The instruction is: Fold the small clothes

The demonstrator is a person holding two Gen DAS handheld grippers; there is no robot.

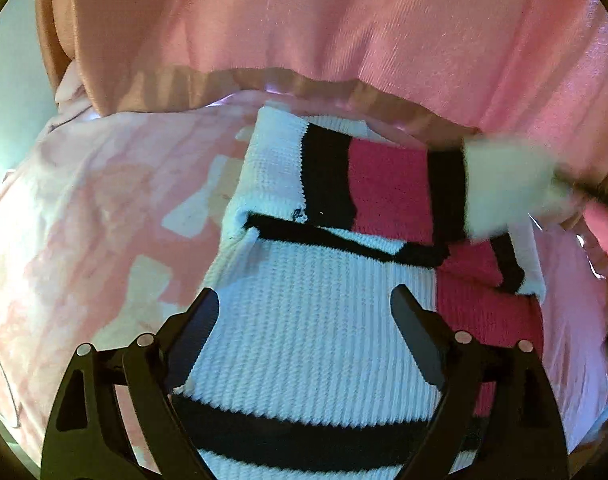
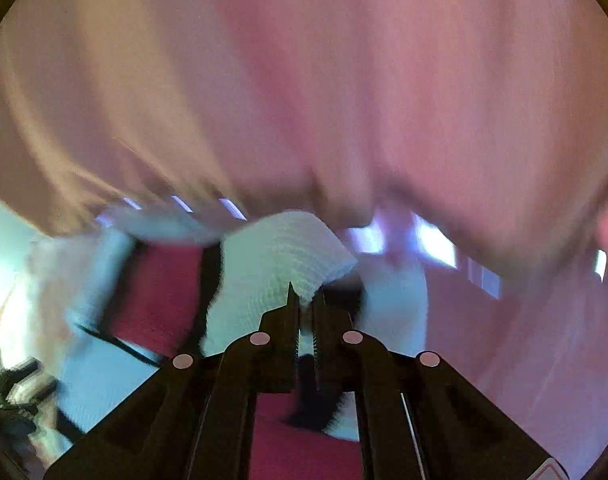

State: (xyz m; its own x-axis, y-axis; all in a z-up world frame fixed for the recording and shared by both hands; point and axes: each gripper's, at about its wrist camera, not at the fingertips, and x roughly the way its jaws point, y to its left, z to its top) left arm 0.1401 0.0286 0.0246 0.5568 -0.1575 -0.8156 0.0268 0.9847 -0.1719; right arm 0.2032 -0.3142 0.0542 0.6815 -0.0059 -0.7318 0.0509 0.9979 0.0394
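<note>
While the sweater (image 1: 316,320) is lying spread over a pink patterned cloth (image 1: 103,208) that is covering the tabletop, its knit is showing white, black and magenta bands, and one part is lying doubled back across its middle. In the left wrist view the body is filling the lower centre, and a blurred white end (image 1: 508,188) is being lifted toward the right edge of the cloth. The left gripper (image 1: 306,324) is hovering just over the white ribbed panel with its fingers (image 1: 201,320) spread wide and released, gripping nothing; whether they are touching the knit cannot be told. The right gripper (image 2: 306,300) is pinching a white ribbed fold of the sweater (image 2: 279,256), its fingers (image 2: 291,304) clenched almost together on the fabric, with magenta knit lying under them. Beyond the far edge of the cloth a person in a pink top (image 1: 344,32) is standing close, the hem hanging just over the sweater. Much of the right wrist view is blurred.
</note>
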